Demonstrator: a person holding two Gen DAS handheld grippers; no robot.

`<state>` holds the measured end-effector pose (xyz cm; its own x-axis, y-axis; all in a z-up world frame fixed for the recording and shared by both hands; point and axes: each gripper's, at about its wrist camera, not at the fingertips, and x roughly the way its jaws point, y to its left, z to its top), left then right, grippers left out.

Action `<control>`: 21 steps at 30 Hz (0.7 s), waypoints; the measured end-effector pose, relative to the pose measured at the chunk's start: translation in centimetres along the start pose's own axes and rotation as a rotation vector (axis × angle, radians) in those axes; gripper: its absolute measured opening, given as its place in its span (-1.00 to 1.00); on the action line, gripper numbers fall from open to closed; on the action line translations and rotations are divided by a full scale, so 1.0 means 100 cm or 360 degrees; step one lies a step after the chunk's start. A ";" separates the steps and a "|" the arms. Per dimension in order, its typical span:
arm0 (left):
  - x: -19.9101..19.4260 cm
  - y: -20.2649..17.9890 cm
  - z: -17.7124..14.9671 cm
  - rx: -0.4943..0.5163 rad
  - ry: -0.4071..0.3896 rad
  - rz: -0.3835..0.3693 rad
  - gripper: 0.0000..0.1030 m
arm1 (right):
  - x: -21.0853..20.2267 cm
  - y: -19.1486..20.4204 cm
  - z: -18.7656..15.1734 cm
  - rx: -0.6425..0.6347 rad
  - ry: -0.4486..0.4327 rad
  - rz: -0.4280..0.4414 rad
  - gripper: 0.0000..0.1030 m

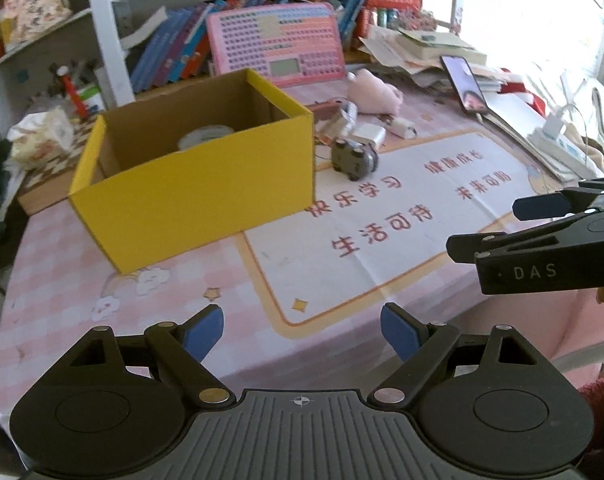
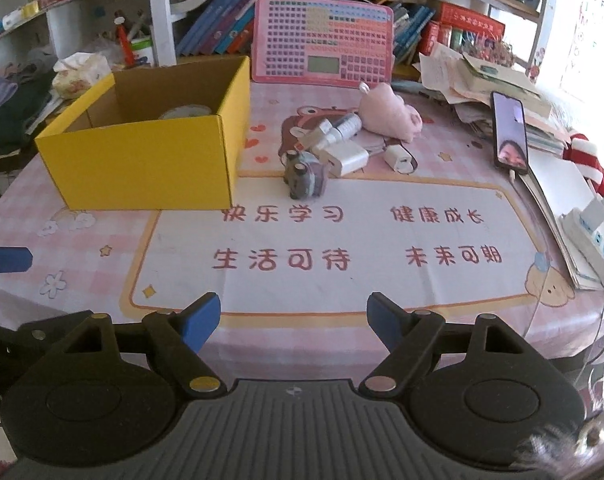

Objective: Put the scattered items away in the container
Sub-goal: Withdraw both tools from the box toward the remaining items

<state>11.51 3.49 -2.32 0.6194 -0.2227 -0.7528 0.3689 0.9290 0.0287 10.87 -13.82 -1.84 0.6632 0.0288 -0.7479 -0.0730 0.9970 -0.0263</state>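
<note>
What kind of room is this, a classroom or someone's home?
Most likely a child's study desk at home. Children's books fill the shelf behind, a pink learning tablet leans against them, and the cartoon desk mat carries printed study slogans, with a pink plush toy lying on it.

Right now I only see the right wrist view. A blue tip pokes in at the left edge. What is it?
Observer: One pad of the left tongs. The left wrist view shows both pads wide apart, with nothing between them.
Operator: Is anything hiding behind the box?
Observer: Yes. A chequered board lies beside the left wall of the box. I cannot tell whether they touch.
</note>
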 end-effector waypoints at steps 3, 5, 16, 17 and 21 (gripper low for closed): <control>0.009 -0.007 0.005 0.0012 0.0039 -0.0034 0.71 | 0.003 -0.008 0.000 0.0016 0.0028 -0.0013 0.57; 0.014 -0.012 0.008 0.0030 0.0056 -0.0052 0.71 | 0.006 -0.015 0.001 0.0030 0.0040 -0.0021 0.57; 0.042 -0.035 0.028 0.0047 0.0111 -0.0114 0.71 | 0.030 -0.050 0.011 0.0062 0.0100 -0.0040 0.58; 0.045 -0.037 0.031 0.0049 0.0113 -0.0119 0.71 | 0.032 -0.052 0.012 0.0059 0.0105 -0.0039 0.58; 0.058 -0.048 0.043 0.0069 0.0118 -0.0140 0.71 | 0.042 -0.067 0.020 0.0063 0.0113 -0.0042 0.58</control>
<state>16.31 -3.55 -3.94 0.5311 -0.2791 -0.8001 0.4505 0.8927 -0.0124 15.63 -20.20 -3.45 0.6100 -0.0015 -0.7924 -0.0258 0.9994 -0.0218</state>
